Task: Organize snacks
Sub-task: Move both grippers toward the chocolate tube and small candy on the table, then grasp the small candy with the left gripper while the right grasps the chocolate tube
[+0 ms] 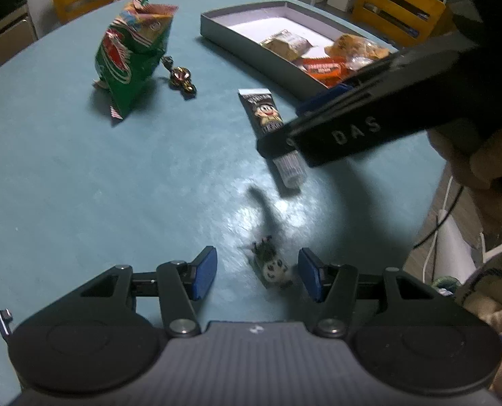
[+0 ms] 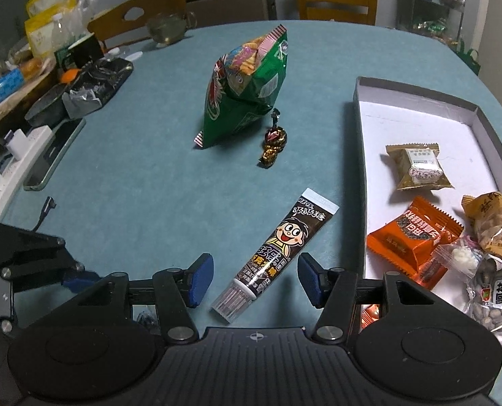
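Left wrist view: on the blue table (image 1: 82,176) a green chip bag (image 1: 129,61) stands beside two foil candies (image 1: 182,77). The grey box (image 1: 247,50) beyond holds several packets. The right gripper (image 1: 301,128) reaches in from the right, crossing over the dark tube (image 1: 271,128). The left gripper (image 1: 257,272) is partly open and holds nothing; a small wrapped candy (image 1: 273,264), blurred, lies on the table between its pads, seemingly untouched.

Right wrist view: the tube lies slanted just left of the box, its ribbed cap end between the right gripper's half-open blue pads (image 2: 203,275), apart from both. An orange packet (image 2: 413,240) rests in the box.
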Motion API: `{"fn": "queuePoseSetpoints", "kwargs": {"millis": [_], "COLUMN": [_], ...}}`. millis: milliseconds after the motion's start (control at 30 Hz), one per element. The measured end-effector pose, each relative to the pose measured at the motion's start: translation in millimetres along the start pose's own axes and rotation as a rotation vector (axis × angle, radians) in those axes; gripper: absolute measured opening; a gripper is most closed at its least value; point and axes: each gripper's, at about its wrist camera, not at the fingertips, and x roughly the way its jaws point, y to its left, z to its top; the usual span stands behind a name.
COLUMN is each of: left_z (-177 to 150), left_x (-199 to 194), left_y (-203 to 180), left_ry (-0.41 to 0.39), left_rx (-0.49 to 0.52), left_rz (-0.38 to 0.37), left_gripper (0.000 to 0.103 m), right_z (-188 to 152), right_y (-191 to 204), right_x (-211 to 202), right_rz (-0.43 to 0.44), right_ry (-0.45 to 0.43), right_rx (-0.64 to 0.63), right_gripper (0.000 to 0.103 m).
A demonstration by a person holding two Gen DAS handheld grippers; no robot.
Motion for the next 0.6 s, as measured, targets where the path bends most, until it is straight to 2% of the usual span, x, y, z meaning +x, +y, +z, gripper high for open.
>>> {"fn": "queuePoseSetpoints", "kwargs": {"millis": [133, 333, 533, 600], "left_z": [-1, 0, 2, 3], "left_x": [-1, -1, 1, 2], "left_y": [-4, -6, -6, -4], "left_ry": [0.001, -0.003, -0.013, -0.016], "left_rx": [0.020, 0.027, 0.050, 0.045], "left_rz": [-0.016, -0.009, 0.036, 0.033], "left_gripper": [0.036, 0.034, 0.018, 0.017], "right_z": [1, 2, 2, 2], "right_y": [1, -1, 3, 6], "right_x": [5, 11, 18, 20], "right_rz": [-0.003, -0.008, -0.008, -0.009], "right_ry": [0.007, 0.023, 0.040, 0.041], "right_rx": [-0.004, -0.005, -0.027, -0.039], "right_gripper": [0.056, 0.057, 0.057, 0.057]}}
